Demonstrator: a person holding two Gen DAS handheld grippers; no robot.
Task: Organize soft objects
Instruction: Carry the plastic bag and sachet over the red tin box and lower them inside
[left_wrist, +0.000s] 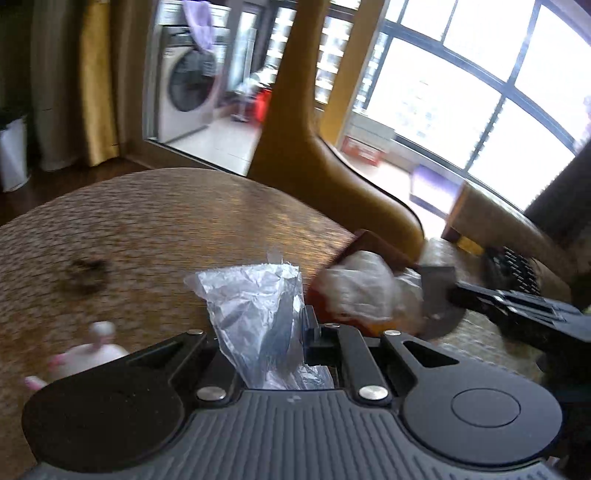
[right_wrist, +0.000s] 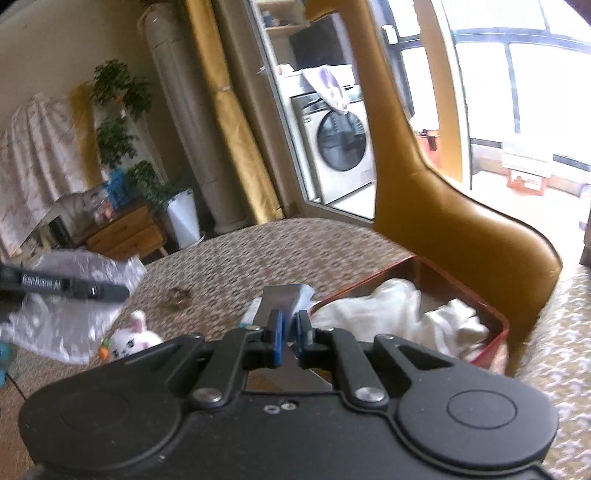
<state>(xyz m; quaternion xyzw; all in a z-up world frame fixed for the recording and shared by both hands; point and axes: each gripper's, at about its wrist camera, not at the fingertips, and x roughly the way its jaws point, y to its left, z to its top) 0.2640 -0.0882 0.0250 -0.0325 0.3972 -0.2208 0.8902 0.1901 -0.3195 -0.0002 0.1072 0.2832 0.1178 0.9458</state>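
Observation:
My left gripper (left_wrist: 275, 332) is shut on a crumpled clear plastic bag (left_wrist: 255, 302), which sticks up between its fingers above the table. From the right wrist view the left gripper (right_wrist: 120, 293) hangs at the left with the plastic bag (right_wrist: 62, 321) below it. My right gripper (right_wrist: 290, 328) is shut on a thin flat grey sheet (right_wrist: 284, 293); its blue pads (right_wrist: 277, 332) pinch it just in front of a red box (right_wrist: 496, 321) that holds white cloth (right_wrist: 399, 314). A white bunny plush (right_wrist: 133, 338) lies on the table to the left.
The round woven-pattern table (left_wrist: 155, 221) bears a small dark object (left_wrist: 86, 275). A mustard chair (right_wrist: 461, 221) stands right behind the red box (left_wrist: 369, 243). Beyond are a washing machine (right_wrist: 340, 147), curtains and a potted plant (right_wrist: 181, 214).

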